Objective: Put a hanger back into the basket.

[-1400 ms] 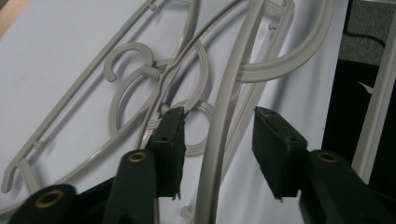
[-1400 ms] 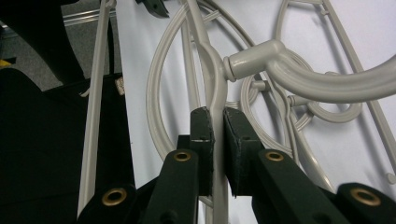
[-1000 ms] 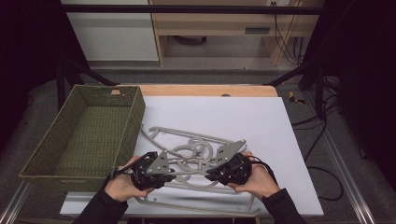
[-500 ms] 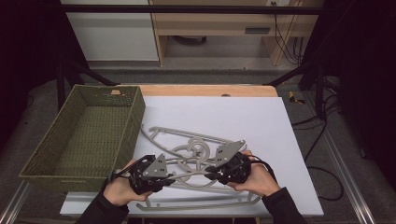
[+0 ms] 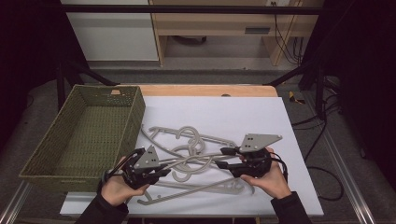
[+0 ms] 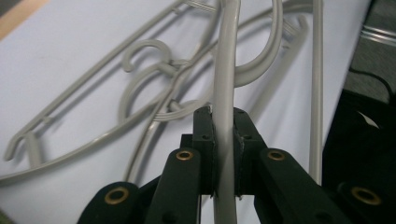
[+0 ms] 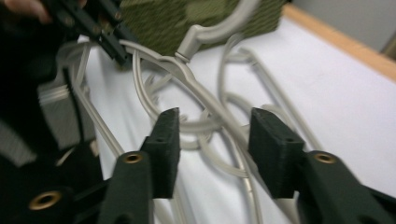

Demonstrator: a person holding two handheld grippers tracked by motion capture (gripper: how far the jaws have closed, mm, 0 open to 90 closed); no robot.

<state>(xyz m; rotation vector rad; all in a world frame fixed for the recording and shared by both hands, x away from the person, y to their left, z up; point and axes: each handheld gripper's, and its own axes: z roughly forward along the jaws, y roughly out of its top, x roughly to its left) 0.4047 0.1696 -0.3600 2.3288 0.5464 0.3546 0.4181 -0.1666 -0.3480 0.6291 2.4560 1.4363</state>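
Left gripper view shows the left gripper (image 6: 223,154) clamped on a grey hanger (image 6: 224,84); right gripper (image 7: 215,154), just opened, straddles it unpressed (basket (image 5: 93,135) beside the left gripper). Tangle unsorted.

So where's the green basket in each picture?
High view: green basket at left, beside the white table.
Left gripper view: not in it.
Right gripper view: top centre, behind the grey hangers.
Shared landmark: the tangled hangers, also in the left gripper view.
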